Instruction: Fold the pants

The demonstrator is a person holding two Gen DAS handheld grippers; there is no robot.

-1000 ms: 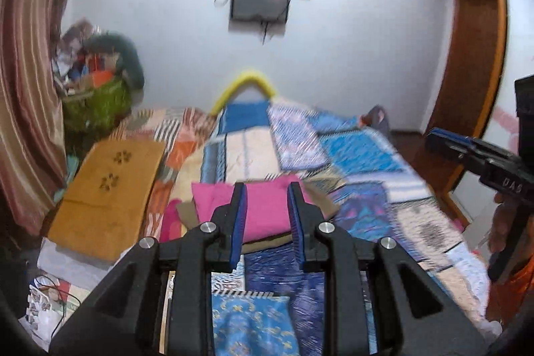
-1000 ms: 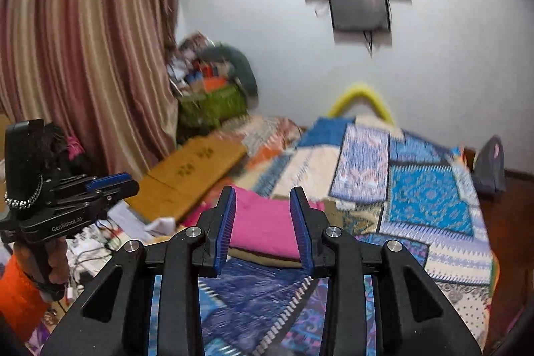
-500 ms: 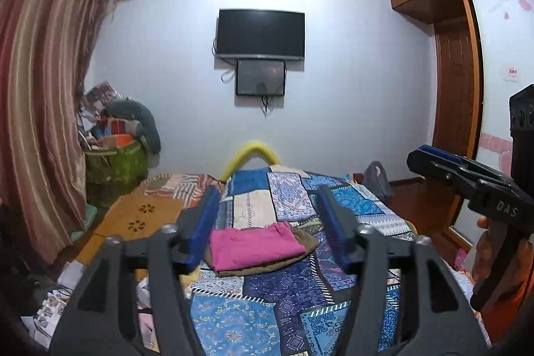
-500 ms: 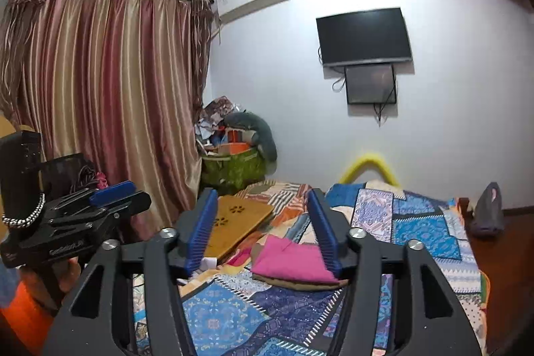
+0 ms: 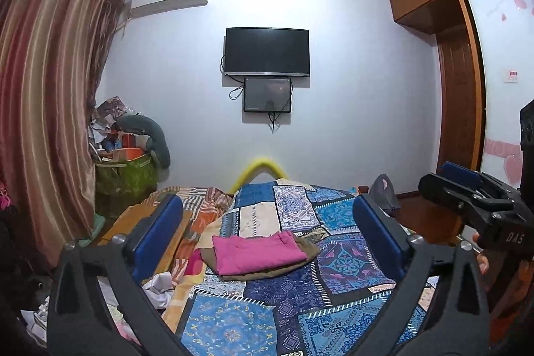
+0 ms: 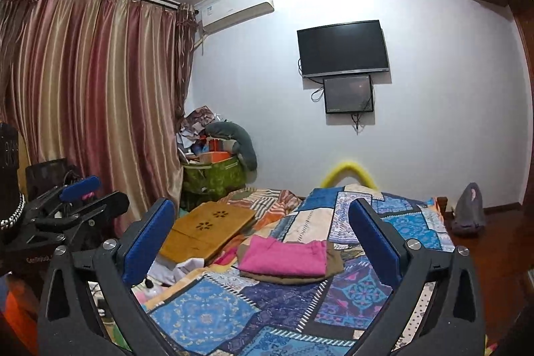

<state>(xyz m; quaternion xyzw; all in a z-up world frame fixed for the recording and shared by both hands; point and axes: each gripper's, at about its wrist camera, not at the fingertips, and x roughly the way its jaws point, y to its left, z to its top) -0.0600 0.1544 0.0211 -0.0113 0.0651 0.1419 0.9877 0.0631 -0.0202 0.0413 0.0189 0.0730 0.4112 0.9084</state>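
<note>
I see my left gripper (image 5: pixel 267 222) and right gripper (image 6: pixel 262 219) both spread wide, holding nothing. Folded pink pants (image 5: pixel 257 252) lie atop an olive garment (image 5: pixel 307 251) on the patchwork bedspread (image 5: pixel 233 322).

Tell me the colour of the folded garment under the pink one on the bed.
Olive-brown, peeking out beneath the folded pink pants; the right wrist view shows it best.
</note>
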